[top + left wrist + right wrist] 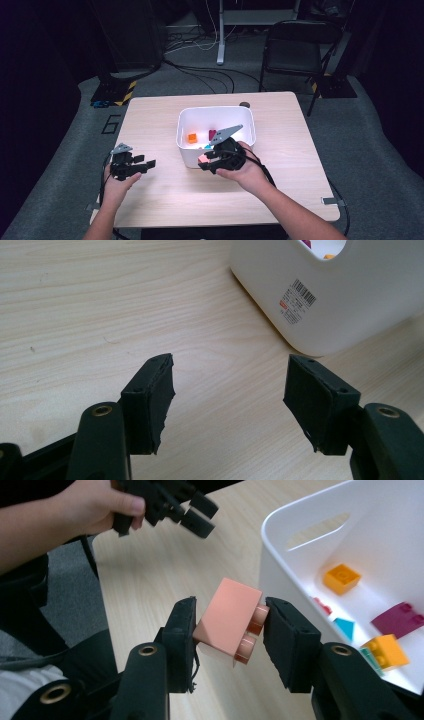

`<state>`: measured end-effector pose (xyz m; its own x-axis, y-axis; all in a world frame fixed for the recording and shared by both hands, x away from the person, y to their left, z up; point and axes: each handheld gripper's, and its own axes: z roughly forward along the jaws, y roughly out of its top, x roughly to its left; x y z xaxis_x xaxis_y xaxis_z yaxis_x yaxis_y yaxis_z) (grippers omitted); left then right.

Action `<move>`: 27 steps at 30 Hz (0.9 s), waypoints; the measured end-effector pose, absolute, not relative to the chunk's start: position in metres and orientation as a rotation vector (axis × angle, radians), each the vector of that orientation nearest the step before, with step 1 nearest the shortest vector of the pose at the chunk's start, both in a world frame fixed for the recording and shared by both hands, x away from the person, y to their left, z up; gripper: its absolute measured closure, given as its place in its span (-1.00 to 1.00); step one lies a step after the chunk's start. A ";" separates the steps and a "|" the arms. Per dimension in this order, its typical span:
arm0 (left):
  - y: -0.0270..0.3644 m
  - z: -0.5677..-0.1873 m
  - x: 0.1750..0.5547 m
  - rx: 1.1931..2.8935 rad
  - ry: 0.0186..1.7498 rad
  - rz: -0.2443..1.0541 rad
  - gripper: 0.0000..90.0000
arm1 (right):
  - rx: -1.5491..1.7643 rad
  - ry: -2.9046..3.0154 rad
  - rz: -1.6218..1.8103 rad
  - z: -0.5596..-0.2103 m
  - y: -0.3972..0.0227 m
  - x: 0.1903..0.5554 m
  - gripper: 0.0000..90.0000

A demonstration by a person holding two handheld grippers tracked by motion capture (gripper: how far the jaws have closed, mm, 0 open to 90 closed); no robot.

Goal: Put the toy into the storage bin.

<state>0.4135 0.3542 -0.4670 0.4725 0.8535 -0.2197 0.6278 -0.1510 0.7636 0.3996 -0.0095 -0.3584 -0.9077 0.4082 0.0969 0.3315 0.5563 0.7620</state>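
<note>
Gripping a pink block (229, 617), the right gripper (229, 630) has its two black jaws clamped on it: the left pad flat on the block's smooth side, the right pad pressed on its two round studs. Jaws part closed, only as wide as the block. Block sits tilted between the pads, up near their tips, its upper corner poking above them. In the high view the right gripper (209, 162) is in the person's right hand (247, 172), held off the table (280, 150) at the near wall of the white bin (187, 155), with the pink block (202, 158) just outside that wall, clear of the tabletop.

Inside the bin, the right gripper view shows an orange block (341, 578), a magenta piece (400, 619), a teal piece (345, 627) and a second orange block (385, 651) lying on the floor, well apart from the held block.

Left gripper (142, 166) is at the left side of the table, well apart from the bin, in the left hand (117, 187). Left gripper view: jaws stand about half open, nothing between them, bare wood below; the bin's corner with a barcode label (298, 300) is ahead to the right.
</note>
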 end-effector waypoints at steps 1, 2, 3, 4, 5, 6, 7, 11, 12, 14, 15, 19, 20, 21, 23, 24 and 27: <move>0.354 -0.467 0.413 1.863 1.242 0.341 -0.20 | 0.651 2.681 1.293 -0.355 -0.010 0.403 0.26; 0.354 -0.467 0.414 1.863 1.242 0.342 -0.20 | 0.660 2.675 1.302 -0.350 -0.011 0.407 0.26; 0.354 -0.467 0.414 1.862 1.243 0.339 -0.20 | 0.663 2.667 1.304 -0.348 -0.012 0.410 0.26; 0.354 -0.467 0.414 1.862 1.243 0.339 -0.20 | 0.675 2.657 1.310 -0.344 -0.013 0.414 0.26; 0.354 -0.467 0.414 1.862 1.244 0.339 -0.20 | 0.685 2.651 1.317 -0.341 -0.014 0.417 0.26; 0.354 -0.467 0.414 1.863 1.244 0.339 -0.20 | 0.696 2.644 1.319 -0.338 -0.014 0.420 0.26; 0.354 -0.467 0.414 1.863 1.244 0.338 -0.20 | 0.698 2.636 1.319 -0.335 -0.015 0.424 0.26; 0.354 -0.467 0.414 1.871 1.242 0.331 -0.20 | 0.703 2.611 1.286 -0.329 -0.015 0.437 0.26; 0.354 -0.467 0.414 1.869 1.240 0.329 -0.20 | 0.710 2.606 1.271 -0.328 -0.015 0.441 0.26; 0.354 -0.467 0.414 1.870 1.241 0.330 -0.20 | 0.738 2.587 1.265 -0.327 -0.015 0.450 0.26; 0.354 -0.467 0.414 1.871 1.242 0.329 -0.20 | 0.753 2.583 1.260 -0.327 -0.016 0.455 0.26; 0.354 -0.467 0.414 1.871 1.242 0.329 -0.20 | 0.763 2.556 1.247 -0.329 -0.015 0.474 0.26; 0.354 -0.467 0.414 1.870 1.242 0.329 -0.20 | 0.767 2.557 1.244 -0.330 -0.015 0.480 0.26; 0.355 -0.467 0.414 1.871 1.242 0.329 -0.20 | 0.771 2.554 1.243 -0.331 -0.014 0.484 0.26; 0.355 -0.468 0.414 1.865 1.240 0.339 -0.20 | 0.779 2.549 1.237 -0.334 -0.012 0.493 0.26; 0.355 -0.468 0.414 1.865 1.240 0.339 -0.20 | 0.785 2.549 1.237 -0.336 -0.012 0.496 0.25; 0.355 -0.468 0.415 1.863 1.239 0.336 -0.20 | 0.786 2.555 1.218 -0.343 -0.009 0.507 0.25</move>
<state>0.4145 0.3549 -0.4675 0.4725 0.8530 -0.2217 0.6244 -0.1465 0.7673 0.5074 -0.0087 -0.3429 -0.8374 0.5449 0.0433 0.3766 0.5178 0.7681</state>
